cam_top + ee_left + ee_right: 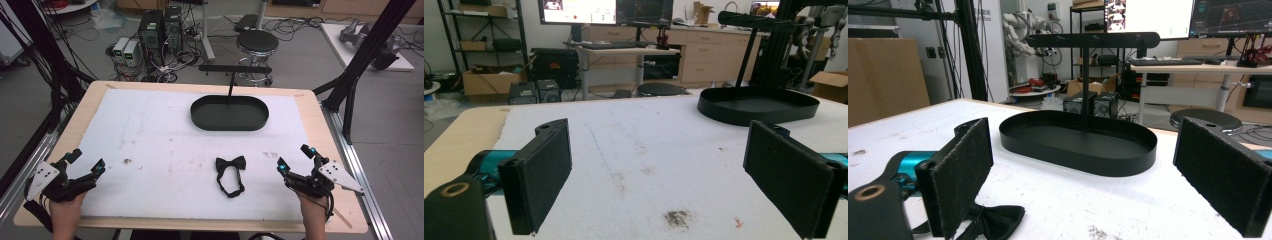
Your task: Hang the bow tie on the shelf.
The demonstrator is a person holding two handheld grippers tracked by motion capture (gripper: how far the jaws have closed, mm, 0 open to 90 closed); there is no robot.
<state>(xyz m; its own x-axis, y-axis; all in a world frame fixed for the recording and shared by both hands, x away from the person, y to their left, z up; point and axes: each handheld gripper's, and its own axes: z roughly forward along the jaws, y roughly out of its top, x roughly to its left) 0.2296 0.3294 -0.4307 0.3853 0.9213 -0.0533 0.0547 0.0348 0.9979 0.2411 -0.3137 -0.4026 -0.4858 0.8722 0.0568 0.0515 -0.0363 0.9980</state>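
Black fabric bow tie with its thin neck strap looped toward the person lies flat on the white foam sheet that covers the pale wooden counter, near the front edge and a little right of centre. In the right gripper view its knot and one wing show low in the frame, just beside the left jaw. Beyond it, toward the far side of the sheet, stands the black oval metal tray (shallow wall, nothing inside), with a thin black T-shaped stand rising from its far rim; the tray also appears in the left gripper view and the right gripper view.

The left gripper rests at the front left corner of the sheet, held in the person's left hand, well apart from the bow tie; its jaws stand wide apart with bare foam between them. The right gripper sits near the front right corner, held in the right hand, to the right of the bow tie and not touching it; its jaws are likewise spread and grasp nothing. A small dark stain marks the foam between the left jaws.
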